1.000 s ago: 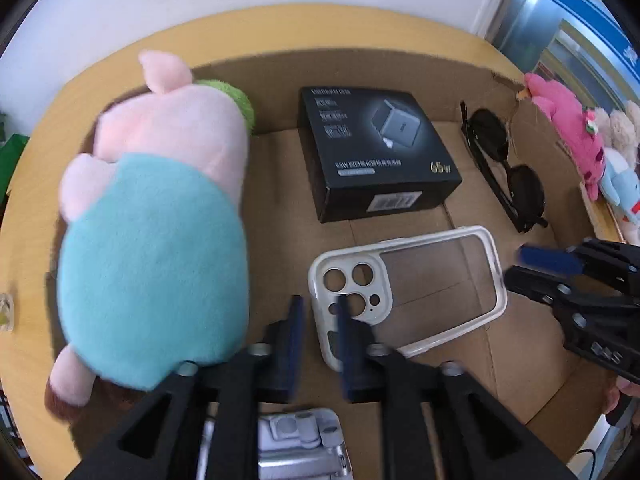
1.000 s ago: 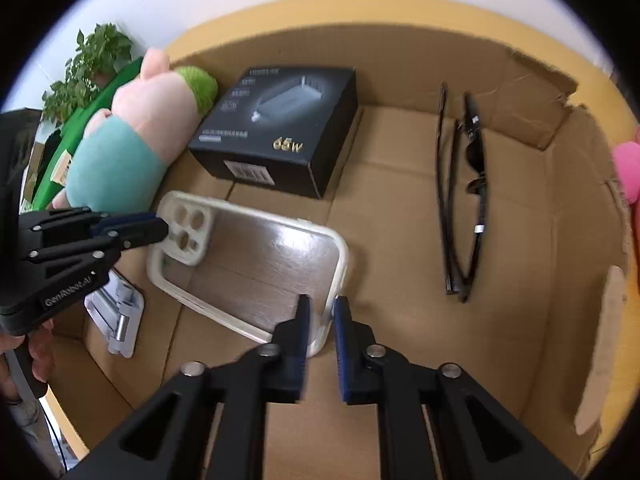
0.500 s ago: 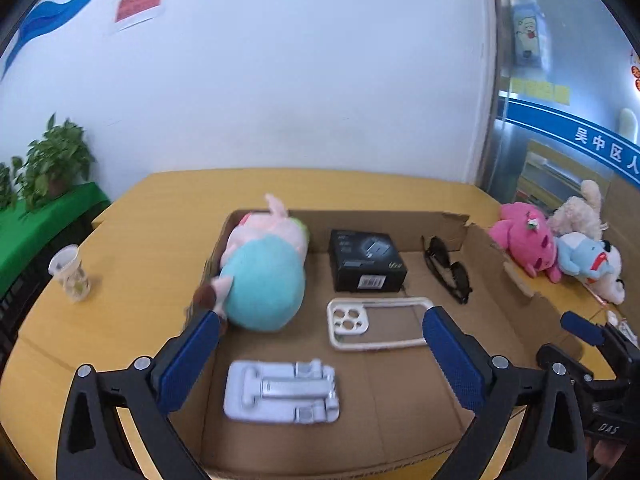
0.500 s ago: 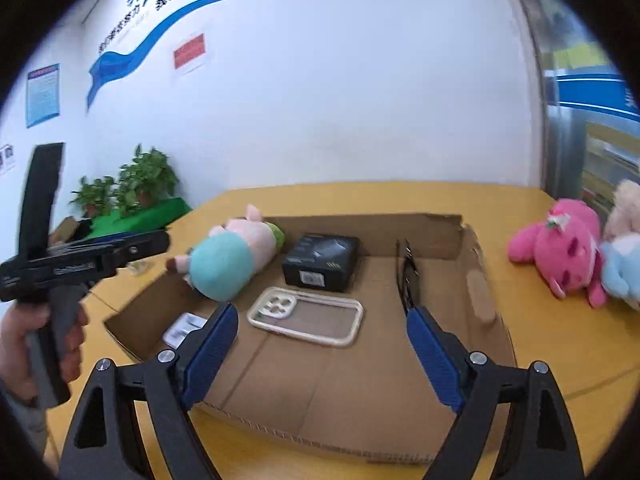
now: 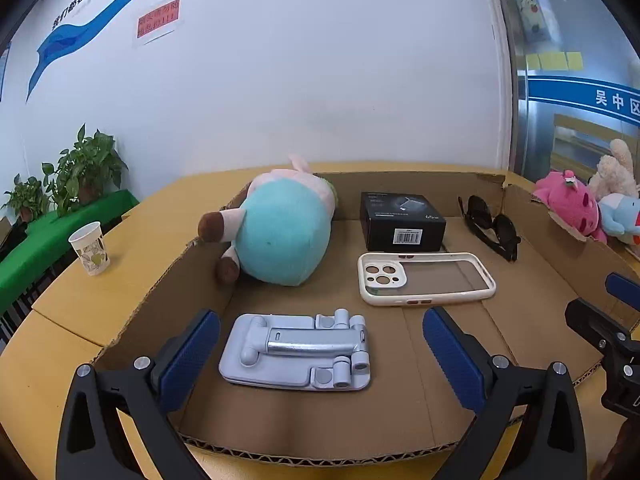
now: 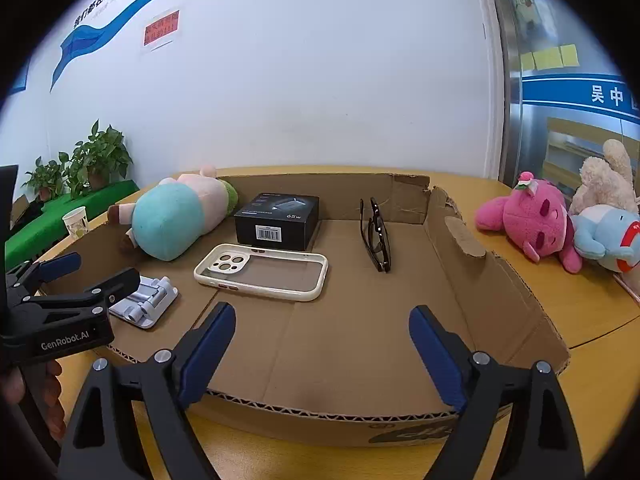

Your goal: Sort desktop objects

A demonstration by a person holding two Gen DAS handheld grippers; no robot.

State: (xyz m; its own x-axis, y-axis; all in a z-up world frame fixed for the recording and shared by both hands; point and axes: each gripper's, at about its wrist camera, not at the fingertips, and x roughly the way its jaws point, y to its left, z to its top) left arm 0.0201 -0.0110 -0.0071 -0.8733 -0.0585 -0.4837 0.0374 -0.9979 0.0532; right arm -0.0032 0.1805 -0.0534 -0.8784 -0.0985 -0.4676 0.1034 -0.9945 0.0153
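Left gripper (image 5: 320,354) and right gripper (image 6: 322,354) held wide apart, empty, at cardboard tray's (image 6: 496,280) near edge — phone case (image 6: 262,271) laid mid-tray.

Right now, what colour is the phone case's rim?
Cream-white rim on the phone case, with a clear back panel; clearest in the left wrist view.

"65w" on black box (image 6: 277,221), seemingly
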